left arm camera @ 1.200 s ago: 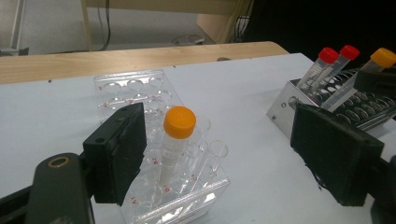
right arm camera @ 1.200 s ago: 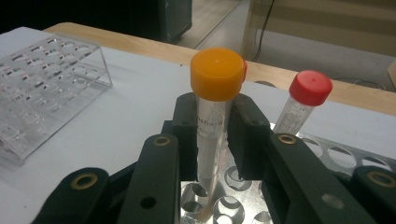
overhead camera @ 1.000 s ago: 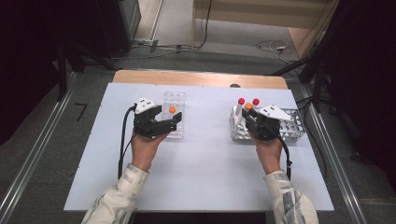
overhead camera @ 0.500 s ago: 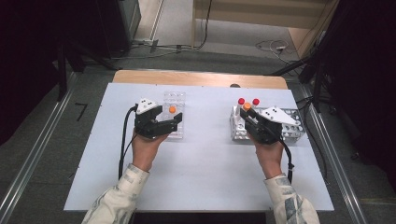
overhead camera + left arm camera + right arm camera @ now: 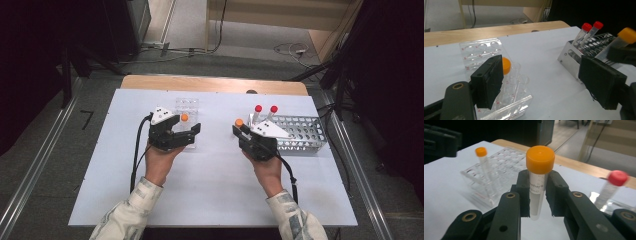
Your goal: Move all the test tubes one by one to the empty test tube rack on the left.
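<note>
Orange-capped tube (image 5: 539,180) sits clamped between the fingers (image 5: 524,192) of my right gripper (image 5: 243,131), held upright above the white tabletop (image 5: 215,195), in the open stretch between the two racks. In the right gripper view I can see both pads pressing on its clear body just below the cap, with its rounded lower end hanging free beneath them. From the high view the right gripper is just left of the metal rack (image 5: 300,134), where two red-capped tubes (image 5: 265,114) stand leaning at its near-left corner. My left gripper (image 5: 192,134) rests over the clear plastic rack (image 5: 186,106) on the left side of the tabletop; its fingers stand wide apart, having just eased slightly inward, and they press on nothing. In the left gripper view a second orange-capped tube (image 5: 506,65) stands in the clear rack just beside the left finger (image 5: 487,81), partly hidden behind it; I cannot tell whether the two touch. The right gripper and its tube show at that view's far right.
</note>
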Demonstrator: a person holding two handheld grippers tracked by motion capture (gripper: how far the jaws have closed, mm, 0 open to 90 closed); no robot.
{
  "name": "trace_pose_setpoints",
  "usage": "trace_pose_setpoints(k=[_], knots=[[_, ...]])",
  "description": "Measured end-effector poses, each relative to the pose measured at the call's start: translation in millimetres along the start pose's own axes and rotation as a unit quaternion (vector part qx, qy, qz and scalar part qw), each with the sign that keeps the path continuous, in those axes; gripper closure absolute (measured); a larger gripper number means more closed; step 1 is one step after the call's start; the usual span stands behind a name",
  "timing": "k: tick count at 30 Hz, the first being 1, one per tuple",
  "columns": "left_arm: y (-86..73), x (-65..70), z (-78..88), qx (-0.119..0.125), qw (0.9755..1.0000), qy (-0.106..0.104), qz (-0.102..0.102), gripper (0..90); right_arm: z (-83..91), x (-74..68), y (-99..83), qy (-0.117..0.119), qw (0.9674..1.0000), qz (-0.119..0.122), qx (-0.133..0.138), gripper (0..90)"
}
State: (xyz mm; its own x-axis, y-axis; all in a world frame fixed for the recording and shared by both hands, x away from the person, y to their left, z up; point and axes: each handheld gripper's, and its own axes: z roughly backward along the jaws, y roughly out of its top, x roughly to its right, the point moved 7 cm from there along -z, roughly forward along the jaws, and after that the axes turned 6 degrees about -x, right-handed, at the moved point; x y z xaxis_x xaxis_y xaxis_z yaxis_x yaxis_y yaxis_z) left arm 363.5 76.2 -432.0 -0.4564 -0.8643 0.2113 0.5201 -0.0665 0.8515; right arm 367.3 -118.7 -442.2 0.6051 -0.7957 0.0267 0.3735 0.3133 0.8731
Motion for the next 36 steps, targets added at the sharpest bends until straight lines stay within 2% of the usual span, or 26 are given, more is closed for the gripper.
trace_pose_setpoints(k=[7,11,16,22,30,36], knots=[[-6.0,15.2,-6.6,-0.015,0.9997,-0.011,-0.017,22.2,-22.6,-31.6,-9.0,0.029,0.9992,0.016,-0.023,70.7],[-8.0,21.8,-9.1,-0.018,0.9994,-0.017,-0.025,23.1,-33.0,-43.1,-13.6,0.040,0.9984,0.021,-0.035,70.8],[-8.9,27.3,-9.5,-0.018,0.9988,-0.035,-0.030,28.4,-41.0,-50.7,-15.4,0.052,0.9975,0.019,-0.043,70.8],[-11.9,34.3,-11.8,-0.024,0.9970,-0.058,-0.046,41.7,-43.6,-59.4,-14.1,0.060,0.9969,0.024,-0.045,70.8],[-14.4,37.7,-12.5,-0.026,0.9954,-0.057,-0.072,63.1,-43.4,-66.1,-12.9,0.066,0.9964,0.030,-0.044,70.7],[-16.4,38.3,-14.3,-0.033,0.9949,-0.059,-0.075,67.5,-42.3,-65.2,-12.1,0.064,0.9966,0.029,-0.043,70.8]])
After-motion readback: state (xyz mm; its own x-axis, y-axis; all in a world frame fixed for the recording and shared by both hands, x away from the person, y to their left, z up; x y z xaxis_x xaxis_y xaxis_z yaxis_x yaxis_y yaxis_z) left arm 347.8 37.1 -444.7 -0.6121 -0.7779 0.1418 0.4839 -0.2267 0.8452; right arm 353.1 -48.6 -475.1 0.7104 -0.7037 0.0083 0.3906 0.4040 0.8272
